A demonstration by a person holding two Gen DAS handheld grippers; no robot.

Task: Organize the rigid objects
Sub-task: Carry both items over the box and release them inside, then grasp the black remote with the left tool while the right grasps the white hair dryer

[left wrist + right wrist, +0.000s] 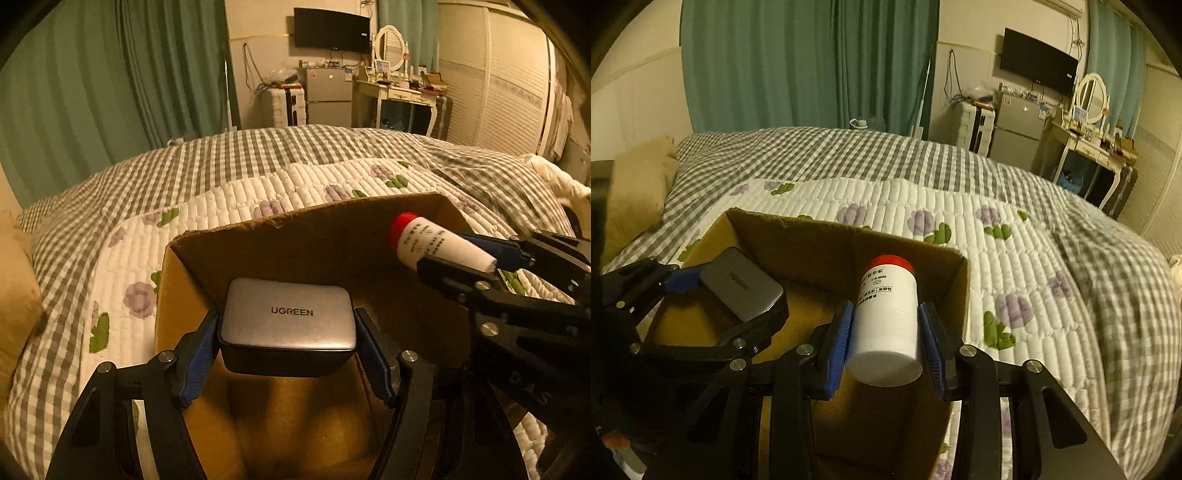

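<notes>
Now our left tool (286,328) clamps the grey charger (290,319) and our right tool (884,341) clamps the white bottle (886,317), both over the cardboard box (827,240) on the bed (997,229); we should lower each fully inside before releasing.

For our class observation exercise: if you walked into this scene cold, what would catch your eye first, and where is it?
First, the two loaded grippers over the open cardboard box on the bed: the left gripper clamps a grey UGREEN charger above the box's left side. The right gripper grips a white bottle with a red cap, held over the right side. Behind them spreads the floral quilt.
</notes>
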